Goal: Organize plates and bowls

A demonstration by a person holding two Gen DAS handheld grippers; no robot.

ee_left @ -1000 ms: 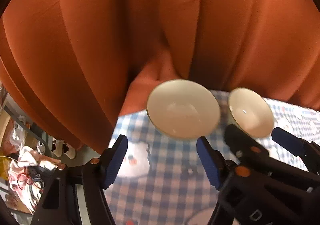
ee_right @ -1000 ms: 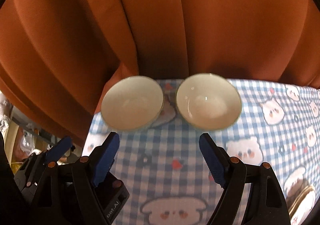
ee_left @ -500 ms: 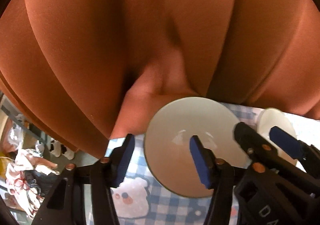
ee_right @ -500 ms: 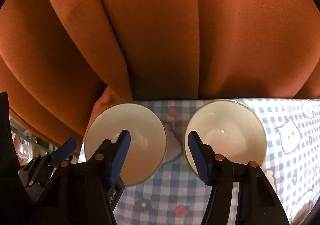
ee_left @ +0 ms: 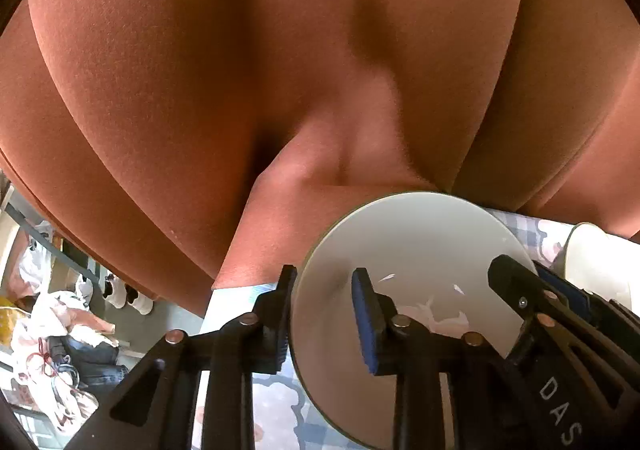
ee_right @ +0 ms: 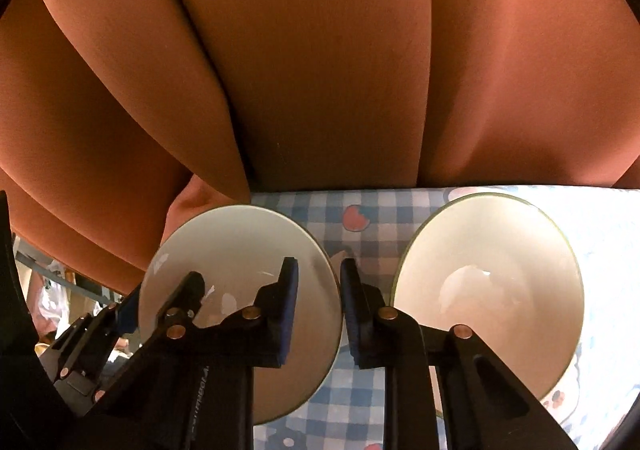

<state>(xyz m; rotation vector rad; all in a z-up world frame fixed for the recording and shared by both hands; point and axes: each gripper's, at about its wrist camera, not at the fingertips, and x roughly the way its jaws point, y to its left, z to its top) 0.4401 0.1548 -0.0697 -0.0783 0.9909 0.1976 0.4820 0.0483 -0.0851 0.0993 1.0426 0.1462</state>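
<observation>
Checked blue-and-white tablecloth (ee_right: 352, 414), printed with bears and strawberries, covered the table nearest the cameras. On it stood two pale bowls side by side, close but apart.

The left gripper (ee_left: 325, 282) straddled the left rim of the left bowl (ee_left: 420, 246), one blue pad outside the wall and the other inside. Its jaws had just been closing and stood nearly shut, clamped on that rim.

The right gripper (ee_right: 319, 270) straddled the right rim of the same bowl, one pad inside and the other in the gap between the bowls. Its jaws had also just been closing and were narrow, with the bowl's wall between the pads.

The right bowl (ee_right: 488, 274) sat untouched just beyond.

Far behind the table hung an orange curtain (ee_right: 320, 70). Down to the left, clothes (ee_left: 60, 334) and shoes (ee_left: 128, 294) lay on the floor.
</observation>
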